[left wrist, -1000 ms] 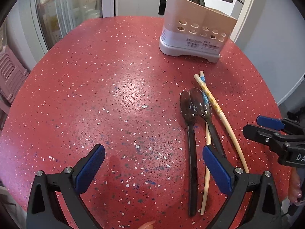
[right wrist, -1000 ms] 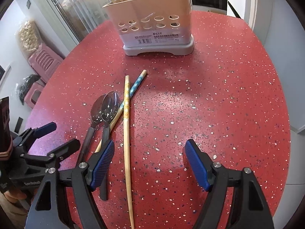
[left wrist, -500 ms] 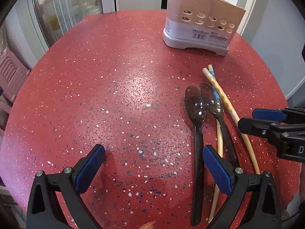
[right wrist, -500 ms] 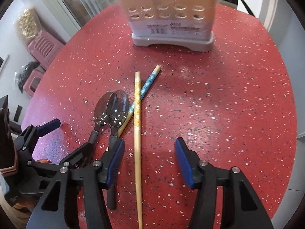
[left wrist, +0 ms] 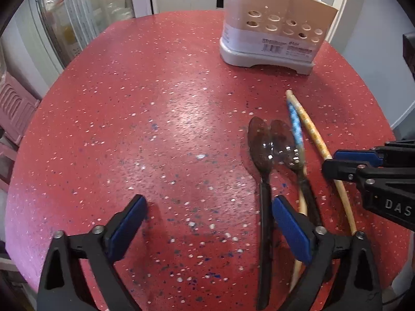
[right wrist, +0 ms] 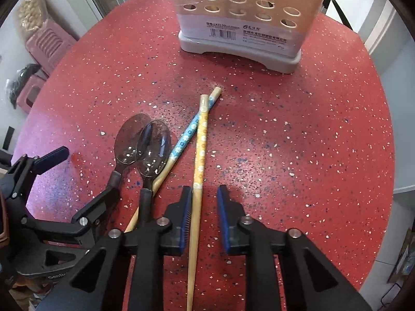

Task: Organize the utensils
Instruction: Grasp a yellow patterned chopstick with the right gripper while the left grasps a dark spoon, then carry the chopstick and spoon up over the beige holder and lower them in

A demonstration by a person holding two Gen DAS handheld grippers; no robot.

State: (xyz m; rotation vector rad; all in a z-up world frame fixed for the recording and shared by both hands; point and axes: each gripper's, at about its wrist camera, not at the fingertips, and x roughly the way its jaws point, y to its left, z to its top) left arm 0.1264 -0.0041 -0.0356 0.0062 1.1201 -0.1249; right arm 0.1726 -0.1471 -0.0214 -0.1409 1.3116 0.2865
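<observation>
Over the orange chopstick (right wrist: 201,140), right hand-held gripper (right wrist: 205,217) points steeply down, closing.

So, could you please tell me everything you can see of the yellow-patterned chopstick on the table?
The yellow-patterned chopstick is a slim, pale wooden-looking stick, its upper half wrapped in a yellow band with white flowers. It lies flat on the red speckled table, pointing toward the utensil holder. Near its top it crosses over the blue-patterned chopstick. The right gripper, whose jaws have just been closing, straddles its bare shaft; the shaft sits against one pad, with a gap to the other.
</observation>
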